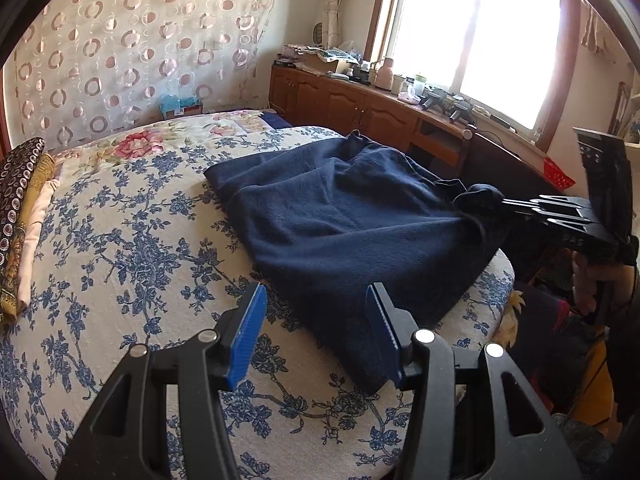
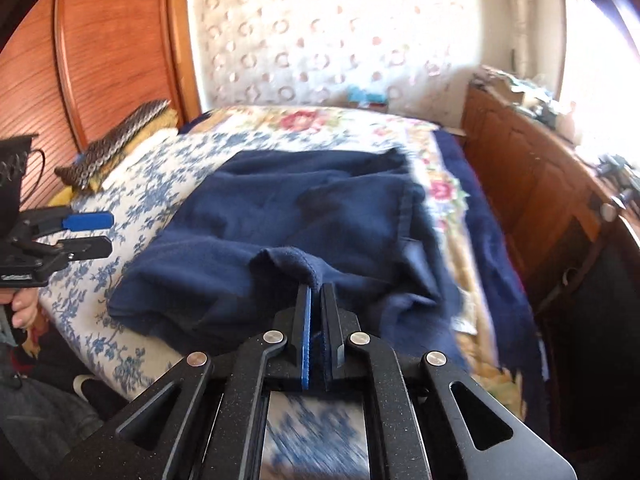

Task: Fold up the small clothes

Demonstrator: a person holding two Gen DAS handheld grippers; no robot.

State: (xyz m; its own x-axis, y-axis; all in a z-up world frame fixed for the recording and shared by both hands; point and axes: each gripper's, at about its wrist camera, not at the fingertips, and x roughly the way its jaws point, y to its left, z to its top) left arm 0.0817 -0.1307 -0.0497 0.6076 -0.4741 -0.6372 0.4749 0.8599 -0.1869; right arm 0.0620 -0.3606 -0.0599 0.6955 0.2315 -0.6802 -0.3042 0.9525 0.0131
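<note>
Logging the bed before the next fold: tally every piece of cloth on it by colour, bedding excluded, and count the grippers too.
Navy garment: 1
Dark circle-patterned cloth: 1
Yellow-brown cloth: 1
Pale pink cloth: 1
Grippers: 2, the left gripper open, the right gripper shut on the navy garment
Total: 4 cloths, 2 grippers

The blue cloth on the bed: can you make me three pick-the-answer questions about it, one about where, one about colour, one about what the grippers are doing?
1. Where is the cloth?
A. on the flowery bed
B. on the cabinet
C. on the floor

2. What colour is it?
A. red
B. navy
C. yellow

3. Which hand-held gripper pinches it?
A. left
B. right
C. neither

Answers:
1 A: it lies spread across the bedspread.
2 B: dark blue all over.
3 B: the right hand-held gripper is shut on an edge; the left hand-held gripper is open.
</note>
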